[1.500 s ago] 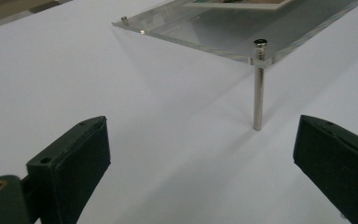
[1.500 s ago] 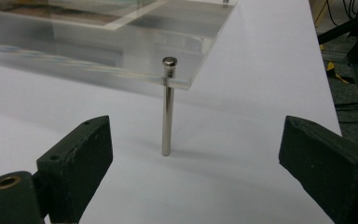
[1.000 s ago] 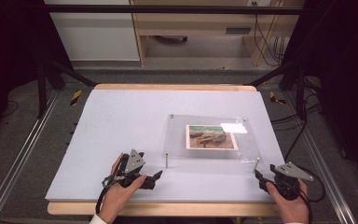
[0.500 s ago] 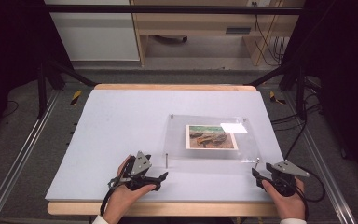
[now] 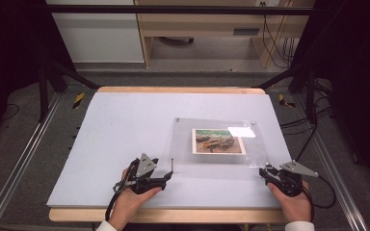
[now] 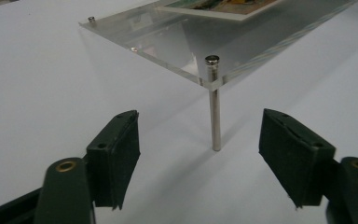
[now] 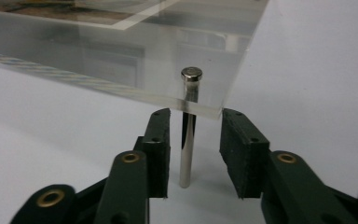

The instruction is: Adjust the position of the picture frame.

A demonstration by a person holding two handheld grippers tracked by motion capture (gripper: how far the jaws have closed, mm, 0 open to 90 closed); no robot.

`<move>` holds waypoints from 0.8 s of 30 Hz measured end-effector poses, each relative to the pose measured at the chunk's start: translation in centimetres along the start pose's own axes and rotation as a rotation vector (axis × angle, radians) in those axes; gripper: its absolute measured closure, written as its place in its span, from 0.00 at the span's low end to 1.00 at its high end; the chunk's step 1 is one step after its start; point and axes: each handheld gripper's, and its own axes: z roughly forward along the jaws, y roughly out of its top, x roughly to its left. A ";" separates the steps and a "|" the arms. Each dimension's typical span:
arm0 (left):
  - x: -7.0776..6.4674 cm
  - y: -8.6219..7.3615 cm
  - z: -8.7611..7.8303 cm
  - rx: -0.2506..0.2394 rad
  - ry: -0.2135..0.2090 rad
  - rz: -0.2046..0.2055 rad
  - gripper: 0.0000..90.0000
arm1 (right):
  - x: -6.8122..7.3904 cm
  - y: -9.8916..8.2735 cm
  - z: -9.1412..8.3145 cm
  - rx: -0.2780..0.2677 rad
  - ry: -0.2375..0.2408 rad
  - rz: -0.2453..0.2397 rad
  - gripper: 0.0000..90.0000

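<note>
Acrylic frame (image 5: 221, 142) sits right of centre on the white table (image 5: 125, 134) in the high view, a clear panel raised on metal pins, with a picture print (image 5: 218, 141) sandwiched inside it and a glare patch at the print's 2 o'clock. Left gripper (image 5: 166, 177) sits at the frame's 7 o'clock corner, held by the left hand (image 5: 130, 202), near the near-left pin (image 5: 172, 165). Right gripper (image 5: 265, 173) is at the 5 o'clock corner, in the right hand (image 5: 291, 204). Beyond the table at 12 o'clock stand a wooden desk (image 5: 212, 24) and hanging cables.

Left gripper view: left gripper (image 6: 200, 163) has been closing but is released, jaws wide on either side of the pin (image 6: 213, 105), not touching it. Panel corner (image 6: 205, 70) sits near the pin's top.

Right gripper view: right gripper (image 7: 195, 154) has been closing, and the near-right pin (image 7: 188, 130) stands between its jaws; small gaps show on both sides, so no clamp yet. Panel edge (image 7: 121, 93) overhangs the jaw tips at 12 o'clock.
</note>
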 end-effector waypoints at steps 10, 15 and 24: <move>0.1 0.2 0.4 -0.019 -0.011 -0.055 0.50 | -0.5 0.3 0.7 -0.036 0.081 0.027 0.89; 0.2 0.4 0.6 -0.018 -0.008 -0.052 0.58 | -0.7 0.5 0.9 -0.057 0.100 0.027 0.94; 0.1 0.7 1.6 -0.011 -0.036 -0.034 0.70 | -0.9 0.8 0.7 -0.088 0.121 0.087 0.93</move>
